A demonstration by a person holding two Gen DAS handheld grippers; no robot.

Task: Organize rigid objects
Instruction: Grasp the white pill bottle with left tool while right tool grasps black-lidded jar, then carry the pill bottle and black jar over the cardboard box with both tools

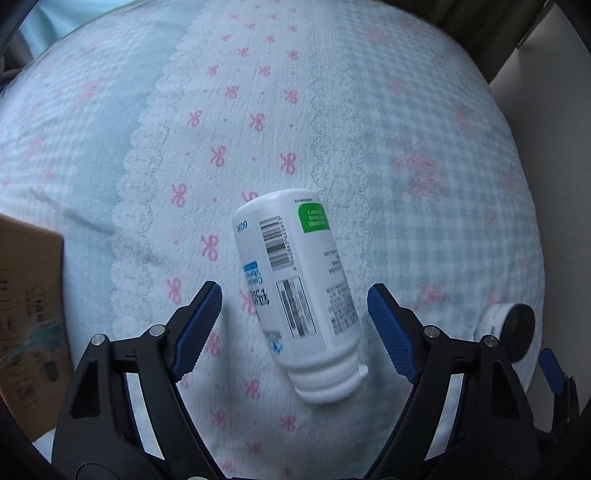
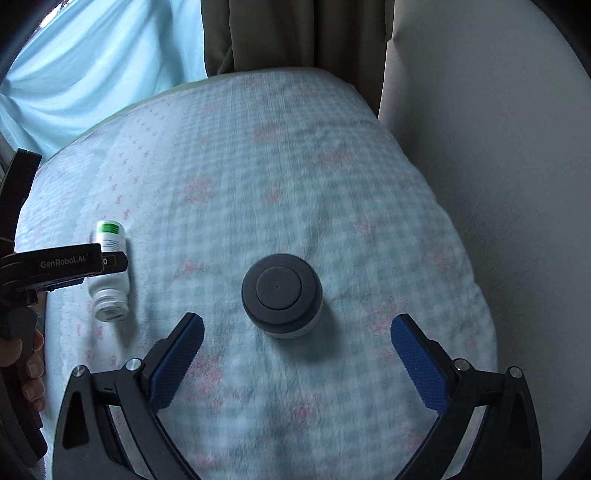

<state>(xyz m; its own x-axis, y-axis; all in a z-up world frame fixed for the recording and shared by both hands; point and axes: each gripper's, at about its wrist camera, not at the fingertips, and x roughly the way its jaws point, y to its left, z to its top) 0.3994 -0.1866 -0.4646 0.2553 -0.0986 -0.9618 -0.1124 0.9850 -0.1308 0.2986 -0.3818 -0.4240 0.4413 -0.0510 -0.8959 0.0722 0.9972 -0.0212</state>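
A white bottle (image 1: 295, 288) with a barcode and a green label lies on its side on the bed, cap end toward me. My left gripper (image 1: 295, 317) is open with the bottle between its blue pads, not touching. The bottle also shows in the right wrist view (image 2: 110, 273), partly behind the left gripper's body. A small jar with a dark round lid (image 2: 281, 295) stands upright on the bed. My right gripper (image 2: 295, 345) is open just in front of it. The jar shows at the right edge of the left wrist view (image 1: 511, 330).
The bed cover (image 1: 258, 110) is pale blue check with pink bows and a white lace strip. A cardboard box (image 1: 26, 314) stands at the left. A beige wall (image 2: 480, 129), dark curtain (image 2: 295, 33) and light blue fabric (image 2: 103, 62) lie beyond the bed.
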